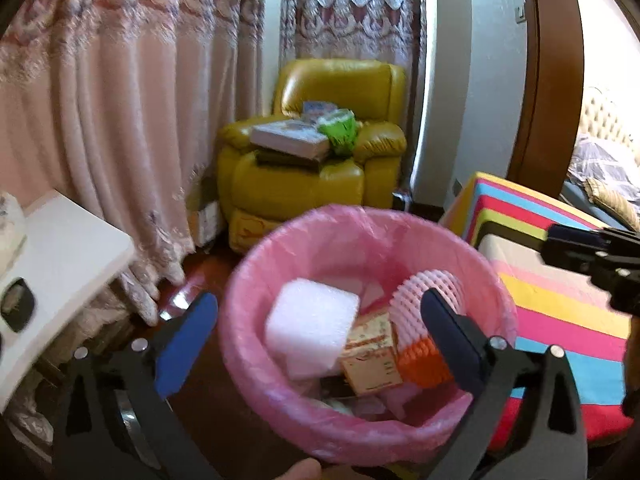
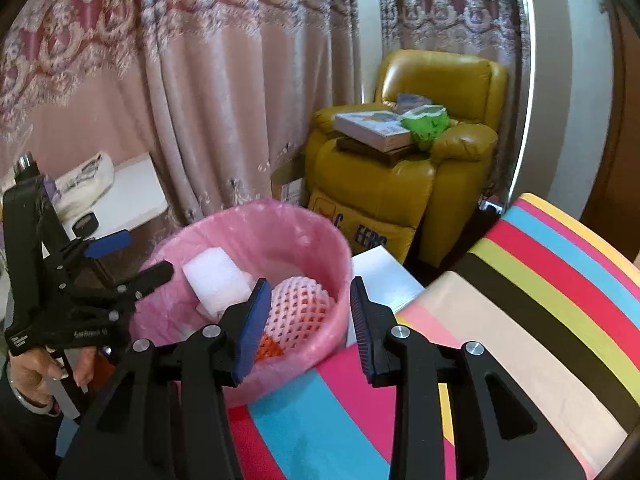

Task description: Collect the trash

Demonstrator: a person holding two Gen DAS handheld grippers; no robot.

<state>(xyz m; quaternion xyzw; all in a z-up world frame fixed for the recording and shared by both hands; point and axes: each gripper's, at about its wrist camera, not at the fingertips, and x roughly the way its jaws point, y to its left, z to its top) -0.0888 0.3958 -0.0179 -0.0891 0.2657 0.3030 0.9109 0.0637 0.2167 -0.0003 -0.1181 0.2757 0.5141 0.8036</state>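
The pink-lined bin (image 1: 360, 264) already holds a white foam block (image 1: 310, 316), a small carton (image 1: 370, 354) and a foam fruit net (image 1: 424, 300); the left gripper (image 1: 316, 320) hangs over it, jaws wide and empty; the right gripper (image 2: 306, 328), jaws partly apart, carries nothing; the striped surface (image 2: 520, 280) shows no more trash, so collecting looks nearly finished.

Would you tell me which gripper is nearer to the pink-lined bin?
Left. The left gripper hangs open right over the bin; the right gripper, also open, sits beside it above the striped cloth.
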